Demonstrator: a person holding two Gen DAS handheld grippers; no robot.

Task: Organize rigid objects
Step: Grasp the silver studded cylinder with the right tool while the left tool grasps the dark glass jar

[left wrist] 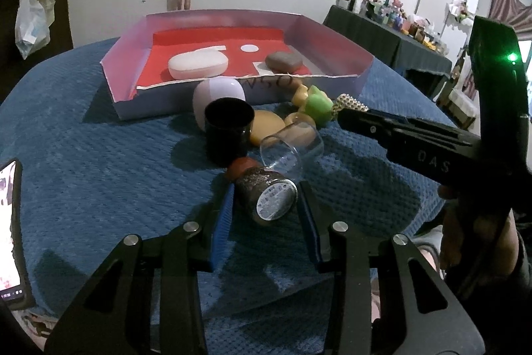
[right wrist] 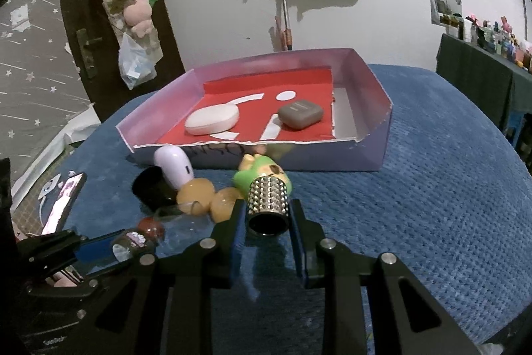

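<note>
A glitter bottle with a red cap (left wrist: 266, 193) lies on the blue cloth between the fingers of my left gripper (left wrist: 264, 200); the jaws stand around it and seem to touch its sides. My right gripper (right wrist: 267, 215) is closed on a studded silver cylinder (right wrist: 267, 205), which rests against a green toy (right wrist: 262, 173). A shallow box with a red floor (left wrist: 332, 32) holds a white case (left wrist: 198, 64) and a grey case (left wrist: 284, 60). The box also shows in the right wrist view (right wrist: 375, 82).
In front of the box lie a lilac case (left wrist: 217, 93), a black cup (left wrist: 227, 130), a clear glass on its side (left wrist: 292, 147) and yellow round pieces (left wrist: 266, 125). A phone (left wrist: 10, 222) lies at the left. A shelf of small items (left wrist: 399, 19) stands at the right.
</note>
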